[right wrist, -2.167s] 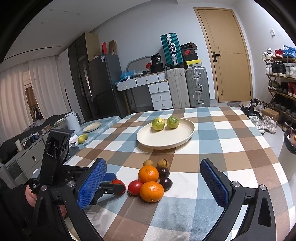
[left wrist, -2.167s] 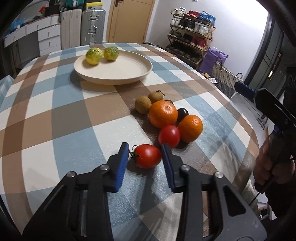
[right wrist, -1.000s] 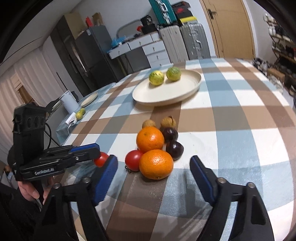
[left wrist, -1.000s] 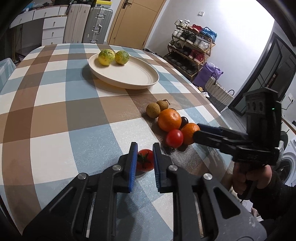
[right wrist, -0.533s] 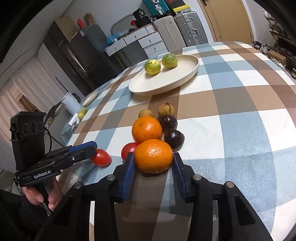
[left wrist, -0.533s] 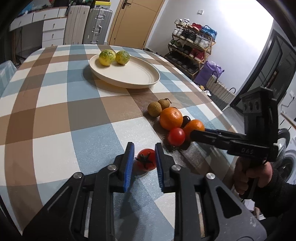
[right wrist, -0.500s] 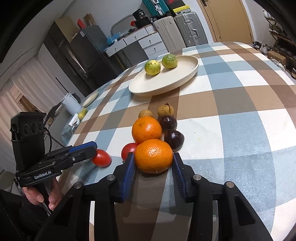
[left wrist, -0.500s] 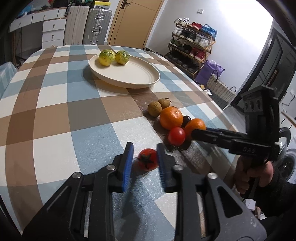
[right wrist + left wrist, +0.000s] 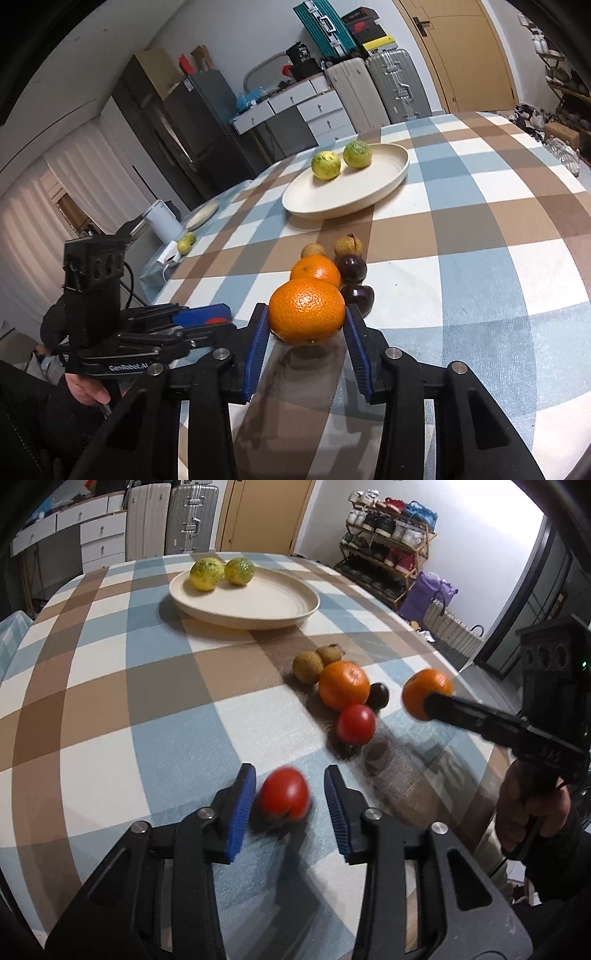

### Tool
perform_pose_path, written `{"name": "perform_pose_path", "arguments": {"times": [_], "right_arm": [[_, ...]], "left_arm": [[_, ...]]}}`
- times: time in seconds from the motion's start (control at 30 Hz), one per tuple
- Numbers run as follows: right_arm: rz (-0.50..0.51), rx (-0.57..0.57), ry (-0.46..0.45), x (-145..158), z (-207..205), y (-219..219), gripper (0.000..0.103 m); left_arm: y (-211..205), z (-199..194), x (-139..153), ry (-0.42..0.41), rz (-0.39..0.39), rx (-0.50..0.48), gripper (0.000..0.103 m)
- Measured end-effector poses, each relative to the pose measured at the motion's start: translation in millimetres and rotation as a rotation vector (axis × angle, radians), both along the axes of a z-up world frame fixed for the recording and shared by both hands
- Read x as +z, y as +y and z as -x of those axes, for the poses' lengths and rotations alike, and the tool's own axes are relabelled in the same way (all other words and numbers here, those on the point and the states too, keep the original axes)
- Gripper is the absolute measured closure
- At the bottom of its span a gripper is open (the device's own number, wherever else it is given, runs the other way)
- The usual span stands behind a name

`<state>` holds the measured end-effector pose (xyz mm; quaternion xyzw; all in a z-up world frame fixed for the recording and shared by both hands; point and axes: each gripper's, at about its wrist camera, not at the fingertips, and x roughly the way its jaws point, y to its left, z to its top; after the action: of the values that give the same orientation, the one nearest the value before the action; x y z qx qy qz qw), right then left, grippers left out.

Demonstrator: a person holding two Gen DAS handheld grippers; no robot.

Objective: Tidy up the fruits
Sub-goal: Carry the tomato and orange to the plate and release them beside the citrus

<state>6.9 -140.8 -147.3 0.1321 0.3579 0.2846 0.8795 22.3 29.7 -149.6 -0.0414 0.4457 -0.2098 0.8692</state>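
My left gripper (image 9: 290,806) is open around a red tomato (image 9: 284,798), which looks blurred and lies on the checked cloth without touching either pad. My right gripper (image 9: 306,334) is shut on an orange (image 9: 306,311) and holds it above the table; it also shows in the left wrist view (image 9: 424,694). A second orange (image 9: 344,685), a second tomato (image 9: 355,724), two brown fruits (image 9: 308,662) and dark plums (image 9: 351,267) sit in a cluster. A cream plate (image 9: 258,605) farther back holds two yellow-green citrus (image 9: 206,574).
The round table (image 9: 92,686) drops off close on the right of the cluster. Behind it stand suitcases (image 9: 188,517), white drawers, a door and a shoe rack (image 9: 388,528). A side table (image 9: 184,236) with a cup and small fruits is at left.
My left gripper opened and let the tomato go onto the cloth. My right gripper lifted its orange up out of the cluster.
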Motion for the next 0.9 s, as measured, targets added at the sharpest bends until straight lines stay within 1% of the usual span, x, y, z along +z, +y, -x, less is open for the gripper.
{"name": "perform_pose_path", "arguments": {"times": [0.1,0.2,0.3,0.43,0.57,0.67,0.83,0.9], "right_arm": [[-0.002,-0.002,-0.012,2.0,0.9,-1.9,0.062],[-0.006,-0.002,-0.018,3.7,0.0,-4.3,0.062],[-0.013,0.002,-0.027,7.6,-2.1,-6.3,0.062],[-0.016,0.014,-0.052,19.8,-9.7,-8.4,0.062],[-0.022,0.017,-0.076,35.1,-26.3,-13.3,0.062],[-0.033,0.018,-0.093,47.5,-44.9,-18.6,0.062],[-0.018,0.022,-0.117,64.9,-81.8,-20.3,0.062],[-0.016,0.025,-0.118,70.8,-97.3,-20.1,0.062]], "left_arm": [[1.9,3.7,-1.8,0.007,-0.006,0.000,0.080],[5.3,5.0,1.4,-0.006,-0.012,0.016,0.080],[11.4,0.7,12.7,-0.016,0.022,0.023,0.080],[15.5,-12.8,31.4,-0.040,0.029,0.033,0.080],[18.1,-36.7,49.9,-0.069,0.026,0.042,0.080],[20.7,-60.5,59.0,-0.074,0.036,0.056,0.080],[25.9,-104.6,64.9,-0.065,0.067,0.089,0.080],[26.5,-122.5,65.7,-0.068,0.065,0.102,0.080]]}}
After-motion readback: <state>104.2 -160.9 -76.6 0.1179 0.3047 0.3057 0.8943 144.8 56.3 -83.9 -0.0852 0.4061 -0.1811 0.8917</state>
